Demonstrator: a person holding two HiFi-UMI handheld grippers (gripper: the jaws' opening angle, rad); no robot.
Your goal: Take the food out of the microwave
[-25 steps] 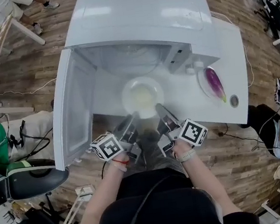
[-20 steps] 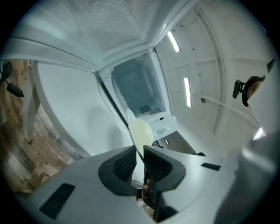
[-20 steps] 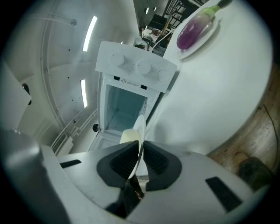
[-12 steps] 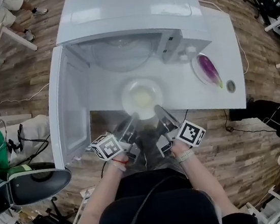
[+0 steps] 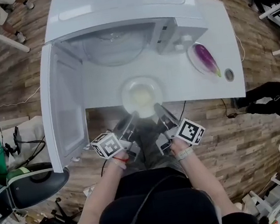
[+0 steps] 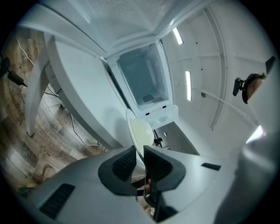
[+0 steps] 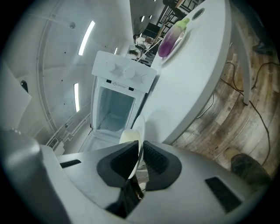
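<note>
The plate of food [image 5: 142, 94] sits in the middle of the head view, out of the microwave [image 5: 121, 9] and at the front edge of the white tabletop [image 5: 188, 89]. Whether it rests on the tabletop or hangs just above it I cannot tell. The left claw [image 5: 132, 118] is clenched on the near rim and the right claw [image 5: 158, 109] on the same rim just beside it.

Behind the plate the oven cavity [image 5: 116, 48] gapes, and its door [image 5: 62, 104] swings out along the left side. To the right, well apart, a purple eggplant [image 5: 206, 59] lies on a second plate [image 5: 196, 68], with a small round fitting [image 5: 229, 75] near the tabletop's corner. Nothing lies between the plate and the person.

The left gripper view shows the rim [image 6: 141, 133] pinched between that claw's [image 6: 139, 153] pads, and a cable [image 6: 78, 131] on the wooden floor under the tabletop. The right gripper view shows the rim [image 7: 139, 129] pinched in its claw [image 7: 141, 151], plus the microwave's knobs [image 7: 127, 72], which the head view hides.
</note>
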